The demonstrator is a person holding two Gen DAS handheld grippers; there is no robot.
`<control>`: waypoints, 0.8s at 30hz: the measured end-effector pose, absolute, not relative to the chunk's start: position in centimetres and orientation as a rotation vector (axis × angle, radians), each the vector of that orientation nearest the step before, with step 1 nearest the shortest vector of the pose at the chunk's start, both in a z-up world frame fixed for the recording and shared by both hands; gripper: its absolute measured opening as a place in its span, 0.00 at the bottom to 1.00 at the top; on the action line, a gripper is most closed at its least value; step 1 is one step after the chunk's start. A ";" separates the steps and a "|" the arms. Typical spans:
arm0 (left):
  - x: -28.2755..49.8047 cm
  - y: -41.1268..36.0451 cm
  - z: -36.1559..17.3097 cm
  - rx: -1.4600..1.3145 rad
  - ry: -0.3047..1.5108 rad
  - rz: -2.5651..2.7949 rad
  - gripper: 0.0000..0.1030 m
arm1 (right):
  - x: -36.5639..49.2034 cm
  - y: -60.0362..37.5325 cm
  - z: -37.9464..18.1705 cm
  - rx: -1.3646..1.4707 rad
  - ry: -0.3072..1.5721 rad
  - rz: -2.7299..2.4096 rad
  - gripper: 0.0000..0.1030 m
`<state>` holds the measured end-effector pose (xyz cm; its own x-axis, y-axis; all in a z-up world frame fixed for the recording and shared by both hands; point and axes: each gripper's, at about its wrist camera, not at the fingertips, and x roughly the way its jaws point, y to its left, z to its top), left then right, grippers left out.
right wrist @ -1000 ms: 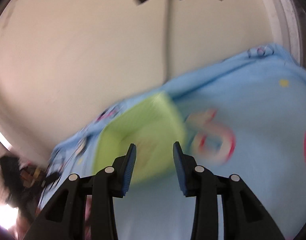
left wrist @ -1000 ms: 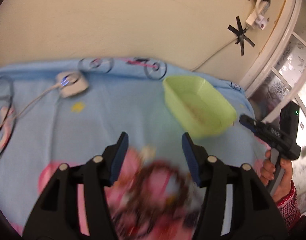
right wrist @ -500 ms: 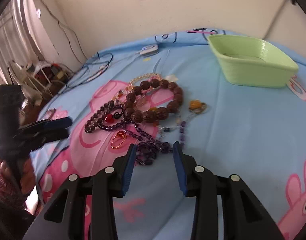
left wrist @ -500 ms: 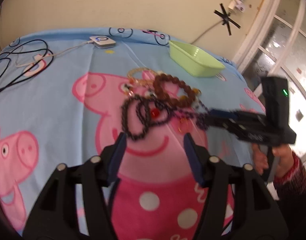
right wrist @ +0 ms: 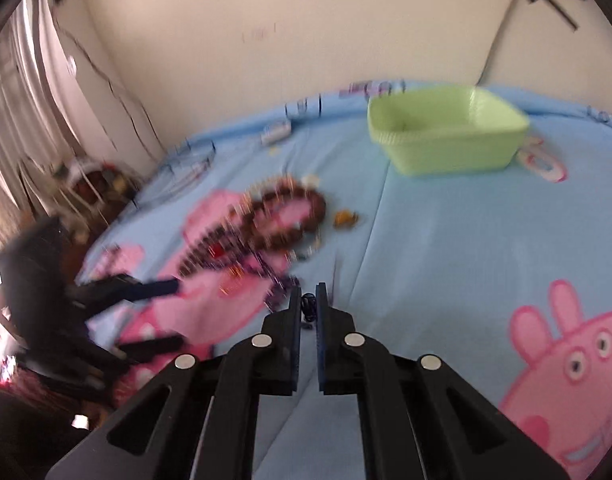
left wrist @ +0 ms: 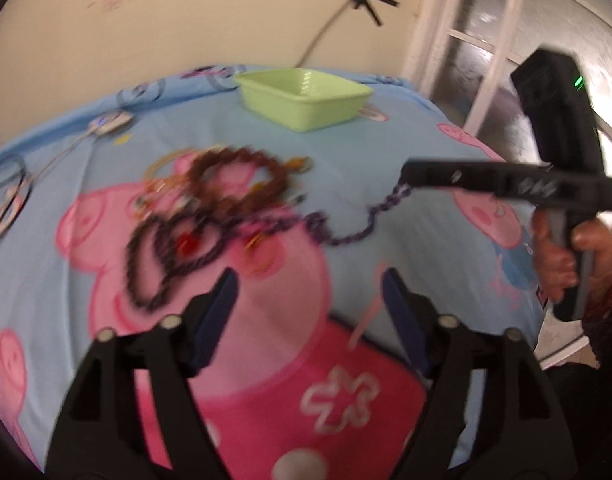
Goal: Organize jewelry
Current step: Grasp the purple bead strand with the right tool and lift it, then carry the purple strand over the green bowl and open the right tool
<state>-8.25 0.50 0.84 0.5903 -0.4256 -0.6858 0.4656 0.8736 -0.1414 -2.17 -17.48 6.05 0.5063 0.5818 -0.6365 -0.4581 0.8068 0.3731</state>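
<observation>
A tangle of jewelry point(left wrist: 210, 208) lies on the cartoon-print bedsheet: a brown wooden-bead bracelet point(right wrist: 290, 216), dark bead strings and thin gold chains, all blurred. My right gripper point(right wrist: 309, 300) is shut on a purple bead necklace point(left wrist: 353, 232). The necklace stretches from the pile to the right gripper's tip point(left wrist: 407, 178). My left gripper point(left wrist: 307, 284) hovers short of the pile; its jaws are opening and nothing is between them. The left gripper point(right wrist: 180, 312) also shows from the side in the right wrist view. A light green basket point(left wrist: 306, 98) stands at the far edge of the bed.
A white charger puck point(left wrist: 110, 122) with its cable and black cords point(left wrist: 10, 184) lie at the far left of the sheet. An amber pendant point(right wrist: 345, 218) sits beside the pile. A wall backs the bed, a window frame point(left wrist: 485, 60) is on the right, curtains point(right wrist: 22, 100) on the left.
The right gripper has closed on the purple necklace and drawn it out of the pile to the right. The left gripper's jaws have spread wider and it has pulled back.
</observation>
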 end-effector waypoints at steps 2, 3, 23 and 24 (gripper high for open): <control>-7.7 -1.1 1.4 0.088 0.746 -0.534 0.80 | -2.4 -18.3 7.9 0.197 0.783 0.647 0.00; -7.3 -2.1 1.6 0.103 0.729 -0.551 0.81 | -2.6 -18.6 8.7 0.214 0.766 0.657 0.00; 3.8 -6.9 9.9 0.012 0.687 -0.691 0.09 | 0.8 -23.4 21.3 0.338 0.404 0.707 0.00; 4.4 -7.0 11.6 0.016 0.665 -0.689 0.09 | 1.3 -23.6 22.0 0.340 0.385 0.701 0.00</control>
